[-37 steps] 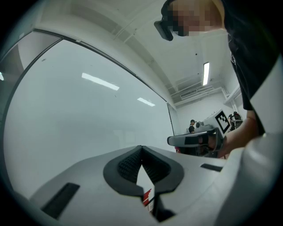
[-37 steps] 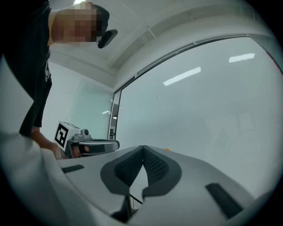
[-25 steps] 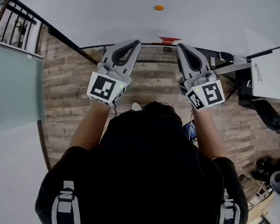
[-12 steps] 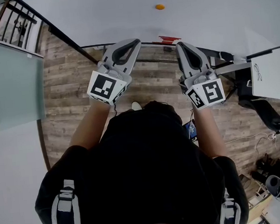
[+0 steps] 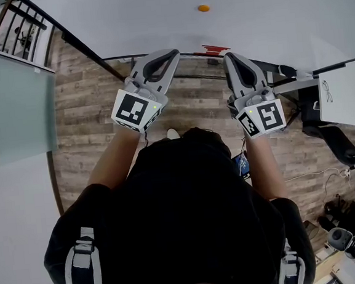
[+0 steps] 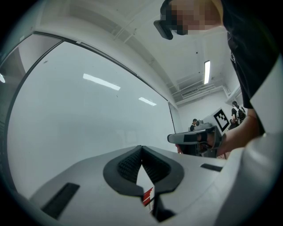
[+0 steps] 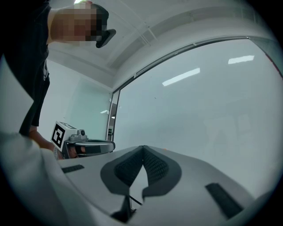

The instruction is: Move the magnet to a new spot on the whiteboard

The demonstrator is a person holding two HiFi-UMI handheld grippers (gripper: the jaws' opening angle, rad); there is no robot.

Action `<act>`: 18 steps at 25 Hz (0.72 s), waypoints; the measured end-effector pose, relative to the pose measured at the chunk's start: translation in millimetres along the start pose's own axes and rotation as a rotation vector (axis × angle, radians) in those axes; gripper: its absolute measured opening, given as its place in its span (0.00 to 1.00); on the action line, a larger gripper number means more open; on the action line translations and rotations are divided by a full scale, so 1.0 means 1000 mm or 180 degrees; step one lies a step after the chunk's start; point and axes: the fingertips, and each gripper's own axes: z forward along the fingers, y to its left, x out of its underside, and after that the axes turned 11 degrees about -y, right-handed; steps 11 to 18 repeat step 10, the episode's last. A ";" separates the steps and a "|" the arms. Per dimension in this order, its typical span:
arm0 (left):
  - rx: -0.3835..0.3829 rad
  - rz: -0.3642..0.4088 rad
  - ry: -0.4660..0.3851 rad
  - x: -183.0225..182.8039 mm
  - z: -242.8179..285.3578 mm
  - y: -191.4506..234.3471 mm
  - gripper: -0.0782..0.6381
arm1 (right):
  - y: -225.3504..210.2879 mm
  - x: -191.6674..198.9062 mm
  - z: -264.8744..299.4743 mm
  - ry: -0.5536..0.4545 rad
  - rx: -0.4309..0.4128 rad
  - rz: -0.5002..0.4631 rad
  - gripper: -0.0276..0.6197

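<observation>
Orange magnet (image 5: 203, 8): is sticking to the whiteboard (image 5: 123, 19), some way up from the board's bottom edge and well apart from both grippers; nothing is touching it.
Left gripper (image 5: 170, 53): is pointing level at the whiteboard, close to its bottom edge and off to the left of the magnet. Its jaws are resting fully together, tip against tip, with nothing caught between them.
Right gripper (image 5: 227, 56): is being held beside the left one, a gap between the two, and is also aiming at the board's bottom edge, slightly to the right of the magnet. Its jaws are pressing together too and are gripping nothing.
Red item (image 5: 214, 49): is lying along the bottom edge of the whiteboard, between the two gripper tips; I cannot tell from here what it is.
Person (image 5: 191, 230): is wearing a black top and standing square to the board, holding one gripper in each hand with both forearms reaching forward.
Wooden floor (image 5: 87, 97): is showing below the board's bottom edge, under the grippers.
Glass panel (image 5: 13, 103): is standing off to the left, beyond the board's left edge.
</observation>
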 end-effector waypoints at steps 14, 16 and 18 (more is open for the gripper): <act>0.0019 -0.0013 -0.0011 0.000 0.000 -0.001 0.11 | 0.004 0.002 0.003 0.0033 -0.0016 -0.0002 0.04; 0.0019 -0.0013 -0.0011 0.000 0.000 -0.001 0.11 | 0.004 0.002 0.003 0.0033 -0.0016 -0.0002 0.04; 0.0019 -0.0013 -0.0011 0.000 0.000 -0.001 0.11 | 0.004 0.002 0.003 0.0033 -0.0016 -0.0002 0.04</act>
